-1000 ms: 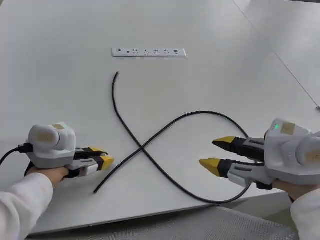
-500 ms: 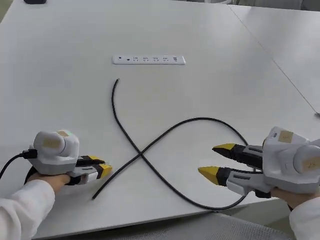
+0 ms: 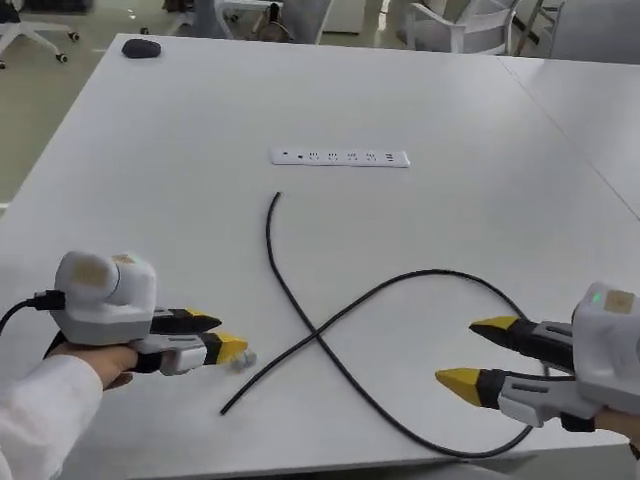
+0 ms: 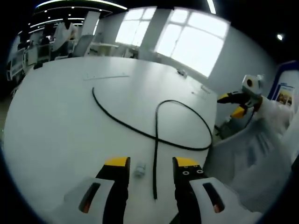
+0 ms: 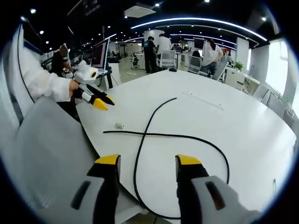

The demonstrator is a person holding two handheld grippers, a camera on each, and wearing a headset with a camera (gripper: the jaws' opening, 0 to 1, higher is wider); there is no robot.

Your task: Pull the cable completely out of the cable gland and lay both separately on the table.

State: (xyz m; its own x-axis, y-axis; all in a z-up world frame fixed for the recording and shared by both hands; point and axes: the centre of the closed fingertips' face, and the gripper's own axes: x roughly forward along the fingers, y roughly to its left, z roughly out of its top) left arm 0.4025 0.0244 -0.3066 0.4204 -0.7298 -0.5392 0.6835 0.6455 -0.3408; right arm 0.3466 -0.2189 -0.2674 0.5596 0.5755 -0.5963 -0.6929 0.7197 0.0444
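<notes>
The small pale gland [image 3: 243,360] lies loose just off the left gripper's [image 3: 232,335] tips. The black cable [image 3: 318,337] sprawls beside it, separate, looped and crossing itself.

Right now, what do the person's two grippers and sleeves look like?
Both the left gripper and the right gripper have rounded light grey bodies with tan square stickers on top, and fingers ending in pointed yellow tips. A black cord leaves the left one's rear; a green light glows on the right. The sleeves are white.
</notes>
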